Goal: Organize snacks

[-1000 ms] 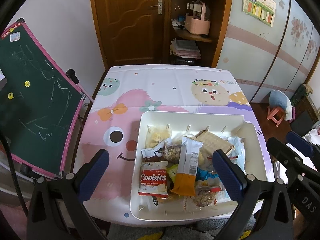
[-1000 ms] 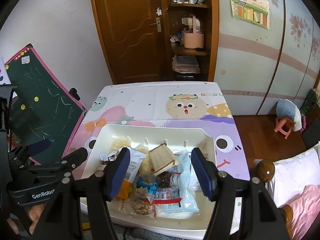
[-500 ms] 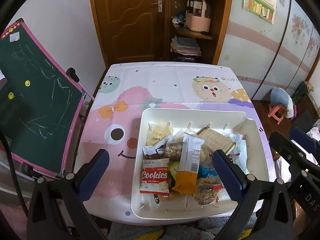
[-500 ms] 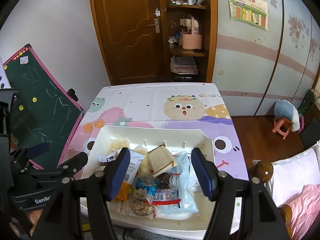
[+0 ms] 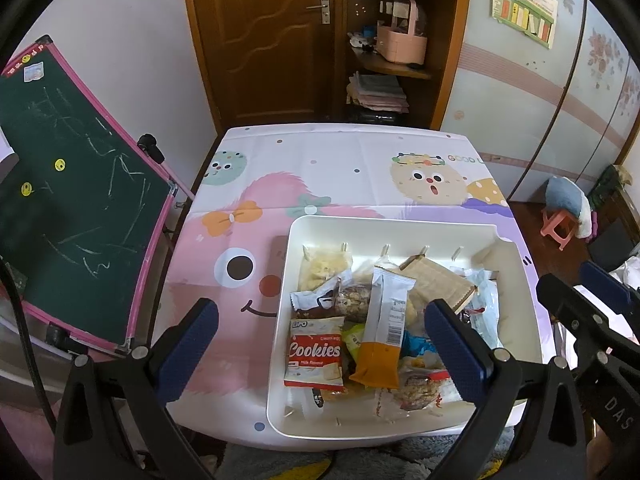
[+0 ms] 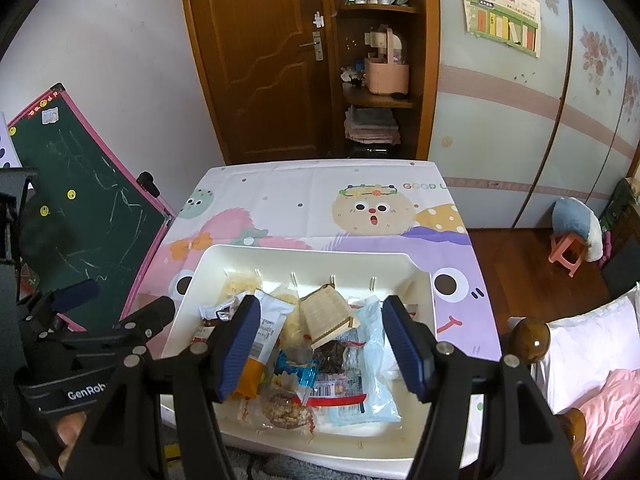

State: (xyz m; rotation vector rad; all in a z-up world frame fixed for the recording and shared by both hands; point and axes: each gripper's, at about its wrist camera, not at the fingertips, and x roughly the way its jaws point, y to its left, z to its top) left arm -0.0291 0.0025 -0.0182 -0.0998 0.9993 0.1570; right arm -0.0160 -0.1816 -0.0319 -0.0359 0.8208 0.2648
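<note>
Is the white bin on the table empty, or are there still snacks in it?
Not empty. The white bin holds a loose pile of wrapped snacks, among them a red cookies packet and an orange-ended bar.

Glossy plastic tray (image 5: 400, 228), crinkly foil wrappers (image 5: 384, 328), polished wooden door (image 5: 260, 40).

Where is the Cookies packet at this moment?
In the left wrist view, the Cookies packet lies at the near left of the white bin, beside the orange-ended wrapper.

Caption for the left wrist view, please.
Open left claw above a white tray of mixed snack packets on a cartoon tablecloth.
</note>
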